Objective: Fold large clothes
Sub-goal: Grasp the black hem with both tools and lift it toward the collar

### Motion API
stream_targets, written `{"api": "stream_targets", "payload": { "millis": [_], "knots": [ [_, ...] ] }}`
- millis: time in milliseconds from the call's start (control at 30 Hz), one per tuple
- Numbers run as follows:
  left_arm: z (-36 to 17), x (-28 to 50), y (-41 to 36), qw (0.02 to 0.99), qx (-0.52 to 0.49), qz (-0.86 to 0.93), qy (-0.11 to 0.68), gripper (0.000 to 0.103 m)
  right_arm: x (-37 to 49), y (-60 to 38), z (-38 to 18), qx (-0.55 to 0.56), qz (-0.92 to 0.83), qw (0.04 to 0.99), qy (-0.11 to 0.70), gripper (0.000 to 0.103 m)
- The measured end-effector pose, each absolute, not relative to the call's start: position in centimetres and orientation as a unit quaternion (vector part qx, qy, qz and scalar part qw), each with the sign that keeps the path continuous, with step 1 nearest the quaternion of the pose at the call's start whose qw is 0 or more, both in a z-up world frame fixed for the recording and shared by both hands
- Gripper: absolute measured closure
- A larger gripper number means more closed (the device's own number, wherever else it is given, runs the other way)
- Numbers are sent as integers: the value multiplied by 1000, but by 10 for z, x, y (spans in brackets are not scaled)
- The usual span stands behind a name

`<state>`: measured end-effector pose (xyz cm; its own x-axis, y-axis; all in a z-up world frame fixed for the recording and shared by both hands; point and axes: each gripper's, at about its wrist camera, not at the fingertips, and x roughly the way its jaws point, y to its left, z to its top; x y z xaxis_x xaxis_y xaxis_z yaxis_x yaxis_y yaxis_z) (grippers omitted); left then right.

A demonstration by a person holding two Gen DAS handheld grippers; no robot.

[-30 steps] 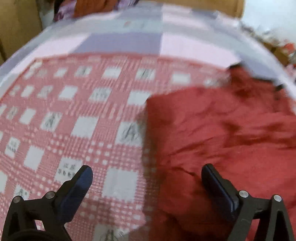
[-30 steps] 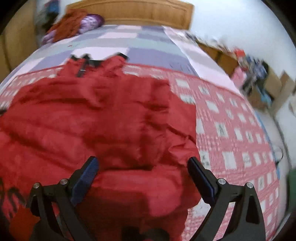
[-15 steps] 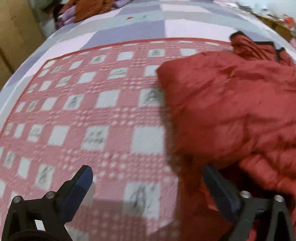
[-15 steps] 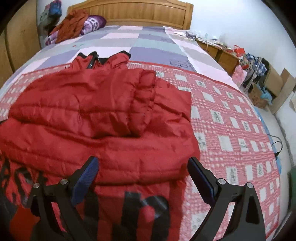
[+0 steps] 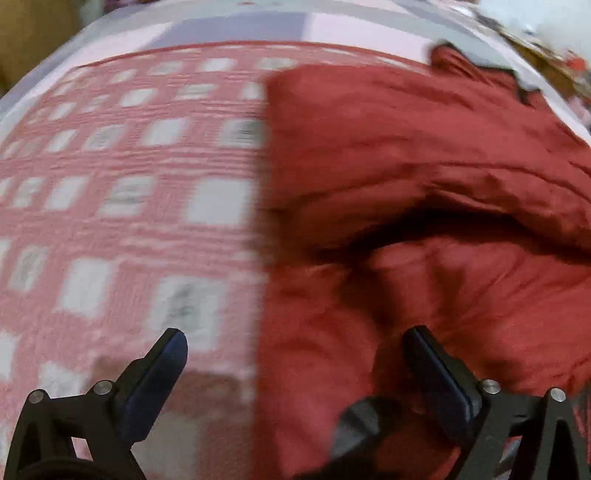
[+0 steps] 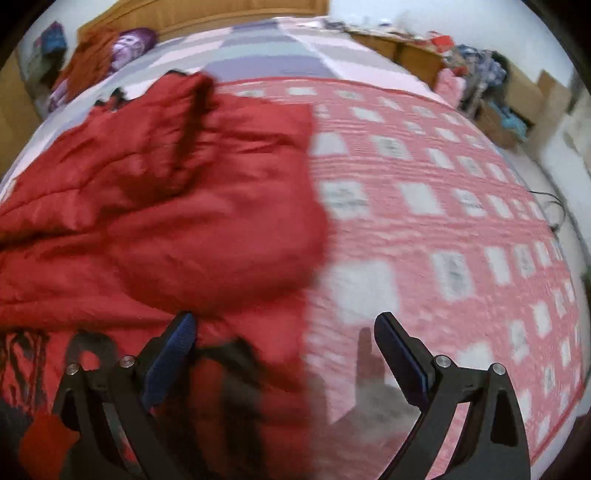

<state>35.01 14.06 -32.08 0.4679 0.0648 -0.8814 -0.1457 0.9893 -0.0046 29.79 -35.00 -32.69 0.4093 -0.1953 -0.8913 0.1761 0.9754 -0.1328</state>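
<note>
A red puffer jacket [image 5: 424, 155] lies on the bed, quilted in soft horizontal ribs and folded in on itself, with an upper layer draped over a lower one and a dark shadowed gap between them. From the left tongs [image 5: 295, 354] it fills the space ahead and toward the right finger; its straight left edge runs forward roughly midway between the two fingers. From the right tongs [image 6: 284, 339] the jacket [image 6: 166, 206] spreads ahead and toward the left finger, and a sleeve lies across the body. The black-trimmed collar sits at the far end. Near the left finger of the right tongs, black printed shapes show on red fabric, too blurred to read.

Both tongs are spread wide and pinch nothing. The left tongs straddle the jacket's left edge; the right tongs straddle its right edge, the left finger over red fabric, the right finger over bedding.

The bed carries a pink-and-white checked blanket [image 6: 443, 206] over a sheet of lilac, grey and pale pink blocks [image 6: 258, 55]. Far ahead of the right tongs stands a wooden headboard [image 6: 207, 14], with a heap of orange and purple clothes [image 6: 107, 55] at the far left. Beyond the bed's right edge sit low wooden furniture and cardboard boxes [image 6: 517, 99] against a white wall.

Bare blanket stretches beyond the left finger of the left tongs and beyond the right finger of the right tongs, out to the bed's edges. Both views are motion-blurred.
</note>
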Motion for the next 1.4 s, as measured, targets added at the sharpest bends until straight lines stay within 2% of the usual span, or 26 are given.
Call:
{"api": "stream_targets", "payload": {
  "millis": [200, 367, 433, 567, 600, 733, 833, 933, 1000, 1100, 1167, 1400],
  "knots": [
    [-279, 287, 96, 885, -27, -25, 465, 7, 247, -306, -295, -59, -44, 873, 483, 5],
    [-317, 253, 51, 855, 23, -53, 515, 7, 208, -242, -323, -153, 56, 839, 519, 6],
    [-334, 234, 66, 857, 19, -48, 514, 4, 198, -260, -329, -134, 46, 840, 524, 5],
    [-326, 223, 81, 859, 31, -45, 510, 4, 181, -326, -325, -66, -18, 839, 539, 5],
    [-323, 219, 82, 859, 46, -43, 509, 4, 177, -332, -323, -79, -37, 838, 539, 5],
    [-316, 209, 93, 852, 31, -17, 522, 4, 161, -326, -307, -109, -38, 842, 528, 6],
    [-315, 191, 91, 851, 20, 0, 525, 4, 142, -296, -295, -108, 32, 854, 508, 6],
    [-328, 172, 100, 837, -3, 15, 547, 2, 125, -266, -310, -138, 84, 834, 528, 6],
    [-328, 156, 116, 831, -20, 47, 554, 2, 116, -278, -319, -141, 72, 829, 537, 6],
    [-322, 138, 134, 829, -46, 62, 553, 2, 107, -329, -325, -70, 40, 825, 559, 6],
    [-319, 133, 141, 829, -41, 76, 553, 2, 100, -343, -320, -85, 16, 825, 558, 6],
    [-317, 121, 148, 828, -29, 71, 555, 2, 85, -317, -299, -104, 23, 834, 541, 6]
  ]
}}
